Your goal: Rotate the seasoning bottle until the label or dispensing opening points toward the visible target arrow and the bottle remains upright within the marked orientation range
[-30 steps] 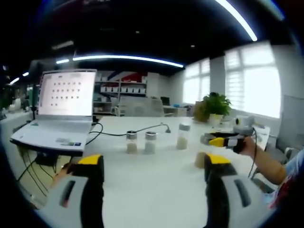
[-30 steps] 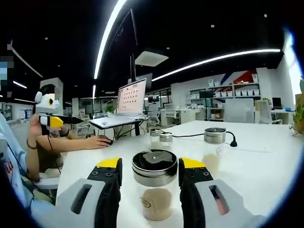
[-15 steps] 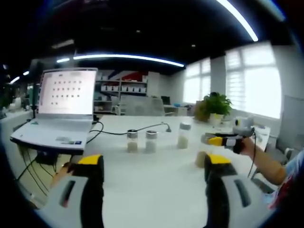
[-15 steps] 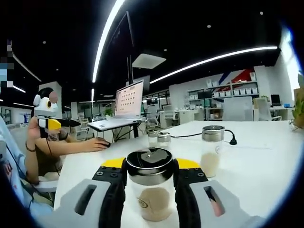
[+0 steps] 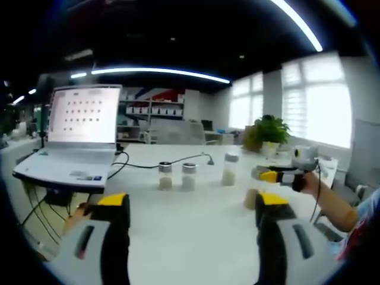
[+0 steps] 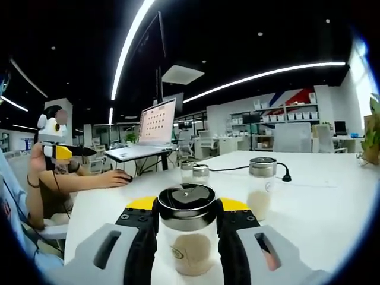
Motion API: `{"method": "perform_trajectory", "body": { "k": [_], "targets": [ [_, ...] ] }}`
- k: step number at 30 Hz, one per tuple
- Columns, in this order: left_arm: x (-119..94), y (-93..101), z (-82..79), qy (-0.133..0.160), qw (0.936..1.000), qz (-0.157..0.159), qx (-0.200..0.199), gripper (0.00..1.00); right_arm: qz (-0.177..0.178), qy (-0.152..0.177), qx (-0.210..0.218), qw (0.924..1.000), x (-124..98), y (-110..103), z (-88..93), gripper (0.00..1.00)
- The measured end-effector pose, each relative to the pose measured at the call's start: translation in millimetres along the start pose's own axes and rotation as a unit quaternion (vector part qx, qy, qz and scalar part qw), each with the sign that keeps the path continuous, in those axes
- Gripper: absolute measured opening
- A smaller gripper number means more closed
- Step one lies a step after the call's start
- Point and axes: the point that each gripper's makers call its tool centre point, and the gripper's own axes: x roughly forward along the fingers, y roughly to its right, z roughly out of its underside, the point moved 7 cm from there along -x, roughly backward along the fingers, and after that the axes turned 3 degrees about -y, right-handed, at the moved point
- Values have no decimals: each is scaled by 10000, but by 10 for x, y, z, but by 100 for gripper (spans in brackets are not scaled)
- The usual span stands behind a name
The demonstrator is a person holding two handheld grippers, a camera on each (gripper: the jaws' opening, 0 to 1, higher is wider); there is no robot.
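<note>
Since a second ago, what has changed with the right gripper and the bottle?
The right gripper has closed its jaws from wide open onto the seasoning bottle, which stays upright on the white table. The left gripper remains open and idle; the three other bottles and laptop haven't moved.

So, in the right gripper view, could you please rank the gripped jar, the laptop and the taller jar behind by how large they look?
1. Gripped jar, clamped in the right tool; nearness inflates it.
2. Laptop.
3. Taller jar.
The last two look close in size, so that order is unsure.
</note>
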Motion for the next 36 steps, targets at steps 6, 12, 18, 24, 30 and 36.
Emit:
{"method": "perform_trajectory", "body": {
  "k": [6,12,18,24,30,36],
  "targets": [
    [-17,-14,-1,6,10000,-42,-18,92,49,-5,-19,10000,-7,-9,2,38],
    [-20,-11,3,-6,10000,-40,-17,92,121,8,-23,9999,-14,-21,8,37],
    [-28,-4,4,-3,10000,-39,-12,92,237,-10,-51,9997,-20,-31,11,37],
    [-37,-8,-1,10,10000,-53,-17,92,318,-9,-46,9995,-21,-17,18,37],
    [-41,-6,-4,13,10000,-42,-17,92,418,-35,44,9991,-27,-18,45,37],
    [-43,-9,-4,6,10000,-45,-14,92,568,-56,104,9983,-29,-28,73,37]
  ]
}}
